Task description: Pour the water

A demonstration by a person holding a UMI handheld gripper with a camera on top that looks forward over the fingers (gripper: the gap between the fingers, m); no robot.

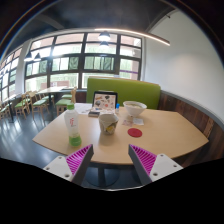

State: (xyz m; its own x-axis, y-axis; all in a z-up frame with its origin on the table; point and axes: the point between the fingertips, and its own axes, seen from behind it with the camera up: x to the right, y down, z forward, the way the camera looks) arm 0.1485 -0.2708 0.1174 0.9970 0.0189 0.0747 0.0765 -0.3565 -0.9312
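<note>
Tongs (111, 160) spread wide and empty hover at the near edge of a wooden tabletop (165, 133), a tall clear cup (73, 126) just beyond the left finger, a white bowl (134, 110) farther back.

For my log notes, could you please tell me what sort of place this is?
Probably a cafeteria or office lounge: a wooden table with a green booth seat, large windows and further tables. The gripper is open.
</note>
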